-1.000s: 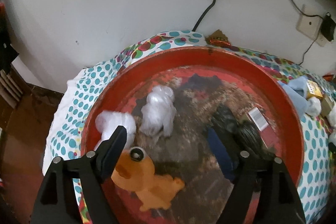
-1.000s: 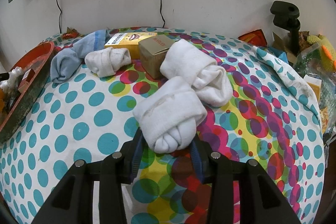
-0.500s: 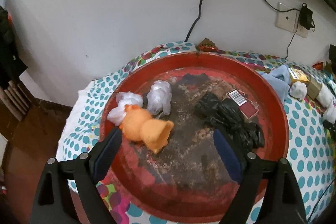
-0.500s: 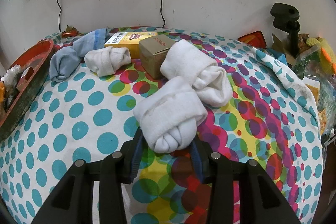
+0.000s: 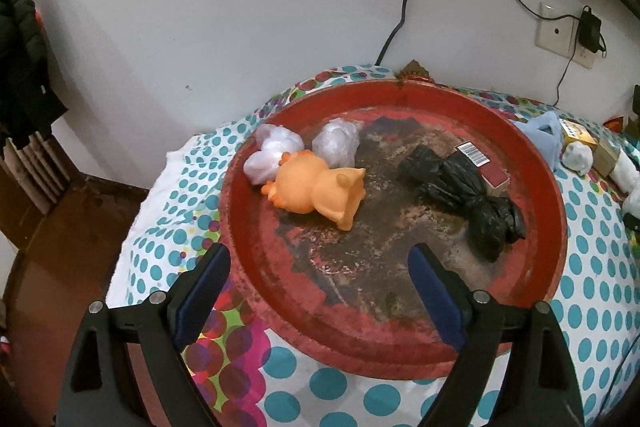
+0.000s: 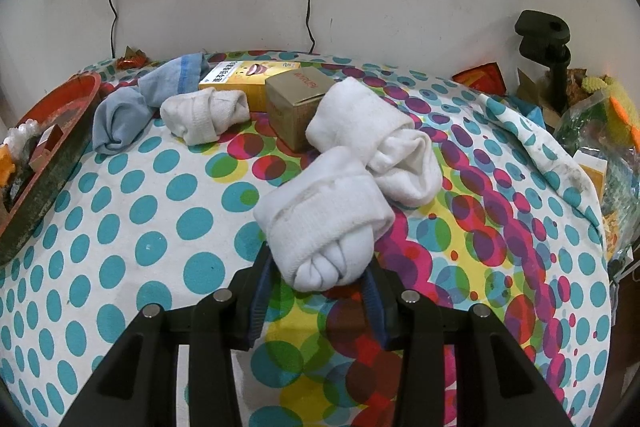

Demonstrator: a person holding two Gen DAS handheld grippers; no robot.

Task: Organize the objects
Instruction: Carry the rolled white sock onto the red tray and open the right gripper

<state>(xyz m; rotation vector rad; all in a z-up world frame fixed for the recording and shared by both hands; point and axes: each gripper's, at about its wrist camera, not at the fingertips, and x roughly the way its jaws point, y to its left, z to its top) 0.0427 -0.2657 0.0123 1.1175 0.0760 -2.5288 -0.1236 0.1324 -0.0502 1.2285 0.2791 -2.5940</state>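
Note:
A round red tray (image 5: pixel 556 227) holds an orange rubber toy (image 5: pixel 316 189) lying on its side, two crumpled white plastic bags (image 5: pixel 272 155), a knotted black bag (image 5: pixel 468 195) and a small red box (image 5: pixel 486 169). My left gripper (image 5: pixel 318 255) hangs open over the tray's near rim with nothing between its fingers, well short of the toy. On the dotted cloth, my right gripper (image 6: pixel 318 263) is shut on a rolled white sock (image 6: pixel 324 223). A second white sock roll (image 6: pixel 372 143) touches it from behind.
Behind the socks lie a smaller white sock roll (image 6: pixel 204 121), a blue sock (image 6: pixel 132 111), a yellow box (image 6: pixel 248 77) and a brown carton (image 6: pixel 296 103). The red tray's wall (image 6: pixel 52 147) stands at the left. Clutter and a black clamp (image 6: pixel 548 55) crowd the right edge.
The left gripper drew back toward the tray's near rim and its jaws spread wider; the orange toy, earlier close between its fingers, now lies free on the tray. The right gripper stayed put.

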